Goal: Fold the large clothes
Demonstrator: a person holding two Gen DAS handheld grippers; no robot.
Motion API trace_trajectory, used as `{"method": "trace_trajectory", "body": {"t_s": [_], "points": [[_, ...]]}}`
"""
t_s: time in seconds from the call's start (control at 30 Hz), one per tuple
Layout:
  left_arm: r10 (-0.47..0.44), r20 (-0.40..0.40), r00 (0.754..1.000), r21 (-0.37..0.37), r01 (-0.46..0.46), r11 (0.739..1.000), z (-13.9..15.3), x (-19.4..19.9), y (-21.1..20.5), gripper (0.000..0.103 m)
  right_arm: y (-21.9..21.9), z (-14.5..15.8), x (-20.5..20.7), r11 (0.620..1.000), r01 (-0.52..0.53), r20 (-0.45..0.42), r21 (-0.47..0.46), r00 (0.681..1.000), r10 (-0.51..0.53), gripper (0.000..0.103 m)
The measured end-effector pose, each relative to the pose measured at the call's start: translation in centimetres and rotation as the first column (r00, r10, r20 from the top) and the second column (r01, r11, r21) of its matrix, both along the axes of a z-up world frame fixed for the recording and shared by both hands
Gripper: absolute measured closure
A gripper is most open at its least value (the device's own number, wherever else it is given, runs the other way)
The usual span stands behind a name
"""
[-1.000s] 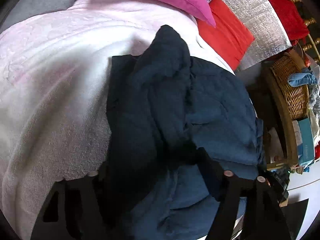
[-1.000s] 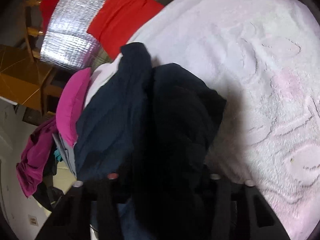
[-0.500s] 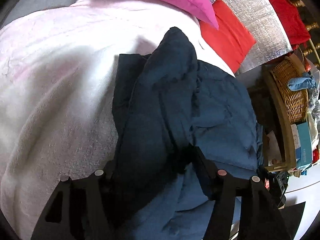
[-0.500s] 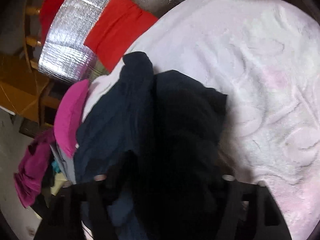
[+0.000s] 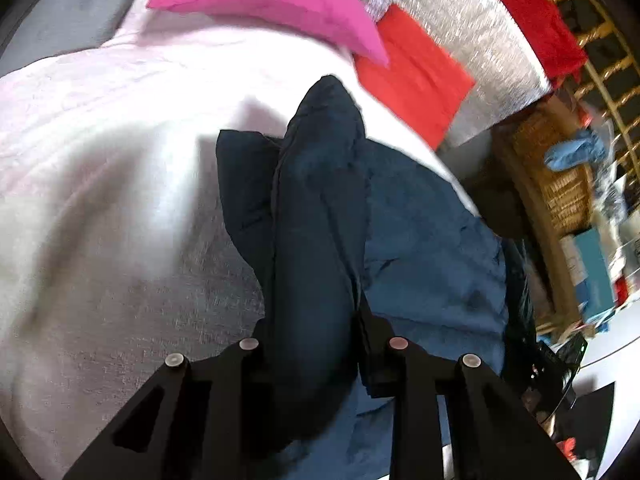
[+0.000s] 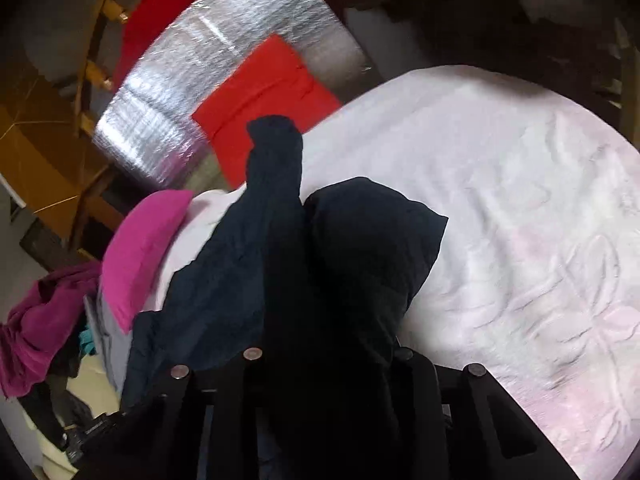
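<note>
Both pairs of fingers have just been closing, and the dark blue garment (image 5: 320, 216) now runs as a tighter bunch between each pair than a second ago. In the left wrist view the left gripper (image 5: 316, 320) is clamped on a thick fold of it — cloth fills the gap between the fingers and rises ahead of them to a peak. To the right of these fingers the rest of the garment spreads flat over the white bed cover (image 5: 104, 184). Ahead lie a pink pillow (image 5: 272, 4) and a red cloth (image 5: 416, 76). In the right wrist view the right gripper (image 6: 324, 344) grips another bunch — dark folds of the garment (image 6: 276, 216) stand ahead of the fingers, with bed cover (image 6: 520, 208) to their right.
</note>
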State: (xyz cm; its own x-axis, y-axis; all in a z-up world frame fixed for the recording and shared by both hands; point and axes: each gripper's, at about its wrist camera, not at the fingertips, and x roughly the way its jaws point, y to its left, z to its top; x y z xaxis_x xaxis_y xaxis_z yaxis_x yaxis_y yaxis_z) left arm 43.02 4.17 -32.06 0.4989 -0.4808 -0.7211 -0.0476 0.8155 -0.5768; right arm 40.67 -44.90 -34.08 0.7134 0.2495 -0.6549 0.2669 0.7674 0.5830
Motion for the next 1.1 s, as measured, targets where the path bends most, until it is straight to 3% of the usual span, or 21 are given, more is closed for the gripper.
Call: {"method": "trace_trajectory", "body": {"t_s": [0.07, 0.2, 0.3, 0.4, 0.47, 0.57, 0.67, 0.7, 0.77, 0.87, 0.97, 1.03, 1.1], "points": [[0.015, -0.040, 0.999, 0.075, -0.012, 0.997, -0.6, 0.2, -0.4, 0.053, 0.0, -1.8, 0.3, 1.000, -0.021, -0.056, 0.012, 0.998, 0.022, 0.069], [0.049, -0.055, 0.997, 0.107, -0.043, 0.993, 0.0, -0.5, 0.1, 0.051, -0.6, -1.7, 0.0, 0.999, 0.005, -0.068, 0.041, 0.998, -0.002, 0.049], [0.072, -0.003, 0.997, 0.173, -0.070, 0.982, 1.8, -2.1, 0.6, 0.049, -1.1, -0.1, -1.3, 0.997, 0.058, -0.056, 0.045, 0.997, -0.056, 0.042], [0.082, 0.113, 0.990, 0.244, -0.108, 0.964, 4.1, -4.3, 1.0, 0.039, -1.4, 2.5, -3.5, 0.991, 0.120, 0.019, -0.052, 0.993, -0.120, 0.040], [0.077, 0.181, 0.980, 0.286, -0.128, 0.950, 5.0, -5.3, 1.0, 0.034, -0.9, 4.5, -4.7, 0.988, 0.107, 0.102, -0.108, 0.990, -0.096, 0.041], [0.049, 0.188, 0.981, 0.315, -0.108, 0.943, 5.0, -5.2, 0.7, 0.034, 1.1, 5.1, -4.2, 0.987, 0.012, 0.087, -0.159, 0.996, 0.002, 0.069], [0.055, 0.050, 0.997, 0.391, -0.071, 0.918, 2.4, -3.3, -0.2, 0.034, 2.0, 2.8, -2.1, 0.981, -0.053, -0.007, -0.185, 0.999, 0.053, 0.069], [0.054, 0.005, 0.999, 0.404, -0.051, 0.913, 1.6, -2.7, -0.4, 0.034, 2.2, 1.2, -0.8, 0.980, -0.067, -0.073, -0.185, 0.996, 0.054, 0.069], [0.058, -0.029, 0.998, 0.351, -0.045, 0.935, 1.0, -1.7, -0.1, 0.034, 2.3, -0.9, 0.9, 0.982, -0.083, -0.137, -0.171, 0.989, 0.060, 0.071], [0.050, 0.041, 0.998, 0.308, -0.060, 0.950, 3.2, -1.0, 0.7, 0.034, 2.6, 0.6, 1.5, 0.984, -0.078, -0.124, -0.162, 0.991, 0.058, 0.070], [0.072, 0.154, 0.986, 0.308, -0.117, 0.944, 6.0, 0.6, 1.2, 0.034, 2.4, 3.6, 2.2, 0.992, -0.029, -0.014, -0.126, 1.000, 0.028, 0.069], [0.061, 0.171, 0.983, 0.312, -0.113, 0.943, 6.8, 2.5, 0.9, 0.033, 2.4, 4.7, 4.5, 0.996, -0.038, 0.001, -0.084, 0.999, 0.039, 0.067], [0.057, 0.160, 0.986, 0.316, -0.106, 0.943, 6.7, 4.7, 0.4, 0.033, 3.0, 4.7, 7.0, 0.994, -0.051, -0.038, -0.101, 0.998, 0.047, 0.067]]}}
